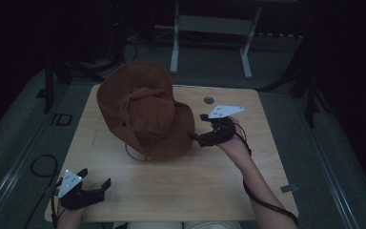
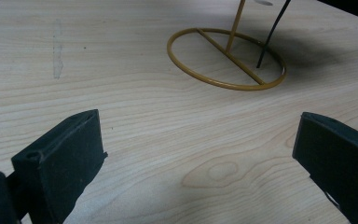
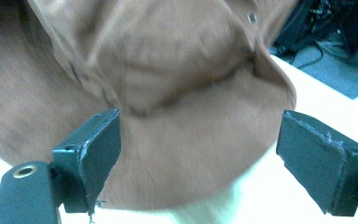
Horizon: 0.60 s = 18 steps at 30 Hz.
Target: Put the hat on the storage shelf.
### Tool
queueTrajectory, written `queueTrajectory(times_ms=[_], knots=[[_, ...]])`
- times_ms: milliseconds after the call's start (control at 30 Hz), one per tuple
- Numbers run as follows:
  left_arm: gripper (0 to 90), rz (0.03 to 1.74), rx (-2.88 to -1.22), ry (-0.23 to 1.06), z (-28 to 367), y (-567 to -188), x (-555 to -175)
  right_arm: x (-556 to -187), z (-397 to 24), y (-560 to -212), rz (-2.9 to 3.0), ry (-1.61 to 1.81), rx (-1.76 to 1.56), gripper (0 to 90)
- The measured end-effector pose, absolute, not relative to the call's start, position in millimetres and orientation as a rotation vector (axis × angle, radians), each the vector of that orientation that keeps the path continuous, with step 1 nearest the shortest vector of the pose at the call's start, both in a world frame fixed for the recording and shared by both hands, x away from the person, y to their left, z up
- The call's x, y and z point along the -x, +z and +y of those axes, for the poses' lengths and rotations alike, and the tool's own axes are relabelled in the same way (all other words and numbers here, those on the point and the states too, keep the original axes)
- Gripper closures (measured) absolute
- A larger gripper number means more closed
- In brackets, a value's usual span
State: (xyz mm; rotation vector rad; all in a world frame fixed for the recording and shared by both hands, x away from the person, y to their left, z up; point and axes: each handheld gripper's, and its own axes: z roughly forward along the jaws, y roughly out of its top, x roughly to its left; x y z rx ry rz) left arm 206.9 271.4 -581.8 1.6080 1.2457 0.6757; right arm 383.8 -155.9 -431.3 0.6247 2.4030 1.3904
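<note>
Here the brown hat (image 1: 145, 112) sits tilted on a yellow wire stand (image 1: 140, 155) near the middle of the wooden table (image 1: 195, 186), the right gripper (image 1: 198, 137) just beside its brim with jaws wide apart, while the left gripper (image 1: 95, 181) hovers spread open and empty at the near left corner.

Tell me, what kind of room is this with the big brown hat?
Probably a lab or workshop, kept dim. A plain wooden table stands on grey floor, cables trail beside it, and a metal frame stands behind. The brown hat sits on a yellow wire stand, with the right gripper open beside it.
</note>
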Motion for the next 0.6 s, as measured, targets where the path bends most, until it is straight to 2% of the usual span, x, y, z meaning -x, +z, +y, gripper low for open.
queueTrajectory(times_ms=[67,600], knots=[[2.2,1.245,-1.608,0.676,271.1,-581.8,-207.0,-382.7,-163.9,-439.9,2.405,1.385,-0.664,15.6],[2.2,1.241,-1.622,0.673,269.5,-582.4,-207.6,-366.4,-211.4,-508.6,2.334,1.399,-0.769,13.6]])
